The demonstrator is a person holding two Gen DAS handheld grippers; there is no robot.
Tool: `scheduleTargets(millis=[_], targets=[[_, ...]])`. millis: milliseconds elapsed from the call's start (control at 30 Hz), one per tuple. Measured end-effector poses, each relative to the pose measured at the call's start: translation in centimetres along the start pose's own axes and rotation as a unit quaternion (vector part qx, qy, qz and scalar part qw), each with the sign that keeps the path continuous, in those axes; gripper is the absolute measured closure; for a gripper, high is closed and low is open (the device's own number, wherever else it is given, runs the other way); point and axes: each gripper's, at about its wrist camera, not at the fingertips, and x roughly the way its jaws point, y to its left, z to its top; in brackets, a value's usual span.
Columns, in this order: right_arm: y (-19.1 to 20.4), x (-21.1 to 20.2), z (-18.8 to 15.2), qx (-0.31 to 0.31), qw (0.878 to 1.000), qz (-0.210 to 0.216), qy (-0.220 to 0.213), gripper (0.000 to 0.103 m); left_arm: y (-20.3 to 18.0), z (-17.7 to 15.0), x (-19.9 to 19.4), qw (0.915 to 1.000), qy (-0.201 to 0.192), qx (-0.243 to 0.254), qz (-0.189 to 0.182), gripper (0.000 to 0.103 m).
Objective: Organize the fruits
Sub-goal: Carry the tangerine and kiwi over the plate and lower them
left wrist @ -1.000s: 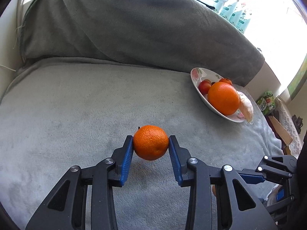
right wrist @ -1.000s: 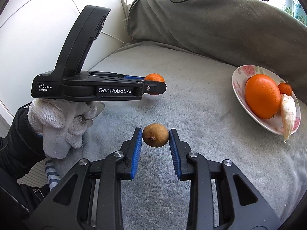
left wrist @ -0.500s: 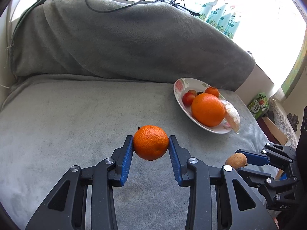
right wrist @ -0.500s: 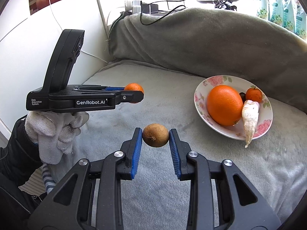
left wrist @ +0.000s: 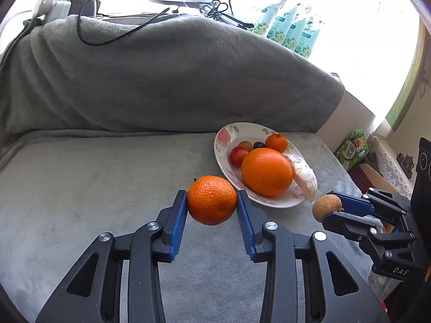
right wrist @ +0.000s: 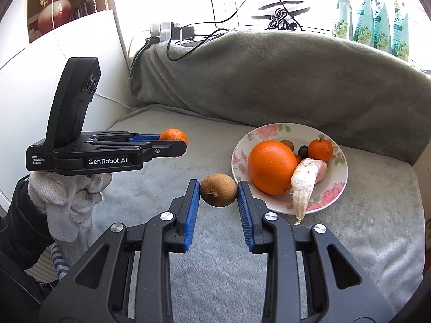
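My left gripper (left wrist: 212, 204) is shut on a mandarin (left wrist: 212, 200) and holds it above the grey blanket, just left of the flowered plate (left wrist: 225, 137). My right gripper (right wrist: 218, 193) is shut on a small brown fruit (right wrist: 218, 189), held above the blanket near the plate's (right wrist: 334, 193) front left rim. The plate holds a large orange (right wrist: 272, 166), a small mandarin (right wrist: 319, 149), a peeled segment (right wrist: 305, 183) and small dark and red fruits. The left gripper also shows in the right wrist view (right wrist: 176, 144), and the right gripper in the left wrist view (left wrist: 330, 210).
A grey blanket (left wrist: 80, 188) covers the seat, with a blanket-covered backrest (left wrist: 161, 80) behind. Cables and a power strip (left wrist: 56, 2) lie on the ledge above. Several pale green pouches (right wrist: 371, 16) stand at the window. A white wall (right wrist: 40, 80) is on the left.
Both grippers have moved toward the plate with their fruits held. The plate looks nearer and more central in both views.
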Motion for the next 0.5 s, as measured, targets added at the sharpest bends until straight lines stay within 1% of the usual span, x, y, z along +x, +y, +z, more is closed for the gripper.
scheduleTargets(millis=[200, 500], targets=[[-1.5, -0.6, 0.5, 0.007, 1.0, -0.015, -0.011, 0.073, -1.0, 1.0, 0.8, 0.9999, 0.0, 0.008, -0.006, 0.068], [-4.4, -0.6, 0.9, 0.024, 0.999, -0.039, -0.011, 0.073, -2.4, 2.7, 2.2, 0.9996, 0.001, 0.024, -0.018, 0.068]])
